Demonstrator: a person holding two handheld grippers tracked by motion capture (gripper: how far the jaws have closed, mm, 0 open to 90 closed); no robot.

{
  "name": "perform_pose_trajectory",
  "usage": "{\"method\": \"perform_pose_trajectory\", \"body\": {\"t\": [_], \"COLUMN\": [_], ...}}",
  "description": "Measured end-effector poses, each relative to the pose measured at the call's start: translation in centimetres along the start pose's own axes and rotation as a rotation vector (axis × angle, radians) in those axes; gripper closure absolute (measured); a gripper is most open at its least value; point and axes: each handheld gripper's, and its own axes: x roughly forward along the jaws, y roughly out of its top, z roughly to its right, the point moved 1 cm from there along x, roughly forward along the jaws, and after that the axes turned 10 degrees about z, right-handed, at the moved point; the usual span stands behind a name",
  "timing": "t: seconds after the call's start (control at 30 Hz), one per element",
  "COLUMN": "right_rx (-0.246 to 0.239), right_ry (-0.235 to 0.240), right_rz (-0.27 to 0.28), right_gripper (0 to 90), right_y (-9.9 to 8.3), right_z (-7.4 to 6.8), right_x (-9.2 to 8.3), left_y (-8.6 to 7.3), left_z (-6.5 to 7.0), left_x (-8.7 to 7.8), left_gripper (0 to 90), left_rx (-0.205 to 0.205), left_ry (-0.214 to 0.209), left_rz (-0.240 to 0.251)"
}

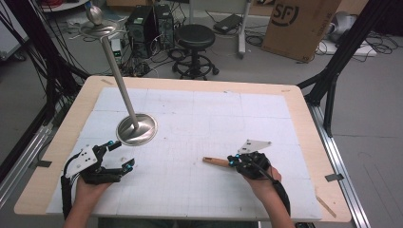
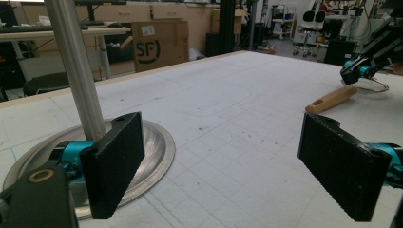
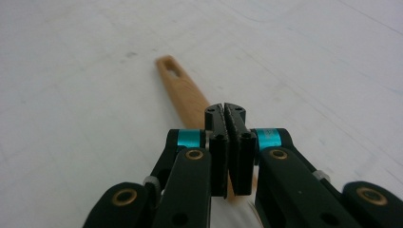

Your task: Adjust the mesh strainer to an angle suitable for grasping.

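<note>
The counter (image 1: 304,123) is covered by a white gridded mat (image 1: 214,118), and on its left part stands a round metal base (image 1: 136,129) with a tall metal pole (image 1: 119,76) rising from it. The left hand-held gripper (image 1: 121,156) rests near the front left edge, just beside the base, with its jaws wide apart and nothing between them. The right hand-held gripper (image 1: 231,162) is at the front right with its jaws pressed together – they seem clamped on the near end of a wooden handle (image 1: 216,162) with a slot hole at its far end, which lies on the mat and points to the left.

Tan wood handle (image 1: 216,162), blk/teal claw (image 3: 227,110)
</note>
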Motion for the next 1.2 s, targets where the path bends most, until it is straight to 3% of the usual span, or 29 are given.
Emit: {"method": "perform_pose_trajectory", "body": {"t": [0.13, 0.33, 0.4, 0.43, 0.87, 1.13, 1.2], "right_rx": [-0.04, -0.07, -0.068, -0.044, 0.035, 0.047, 0.053], "right_ry": [0.084, 0.115, 0.111, 0.11, -0.022, -0.031, -0.023], "right_rz": [-0.029, -0.107, -0.123, -0.113, -0.127, -0.124, -0.101], "right_gripper": [87.6, 87.3, 87.3, 87.3, 87.3, 85.0, 84.4], "right_y": [1.2, 1.6, 1.5, 1.5, 1.4, 1.3, 1.4], "right_z": [-2.1, -3.5, -3.3, -3.0, 0.1, 0.5, 0.5], "right_x": [2.7, 5.3, 5.9, 5.9, 5.6, 5.0, 4.6], "left_y": [0.0, 0.0, 0.0, 0.0, 0.0, 0.0, 0.0], "left_z": [0.0, 0.0, 0.0, 0.0, -0.1, -0.1, -0.1], "left_x": [0.0, 0.0, 0.0, 0.0, 0.0, 0.0, 0.0], "left_gripper": [16.2, 16.2, 16.2, 16.2, 16.3, 16.3, 16.3], "left_rx": [0.002, -0.002, -0.006, -0.007, -0.005, -0.008, -0.007], "left_ry": [0.0, -0.001, -0.002, -0.002, 0.001, 0.0, 0.0], "left_rz": [0.001, 0.001, 0.003, 0.002, 0.0, 0.0, 0.0]}}
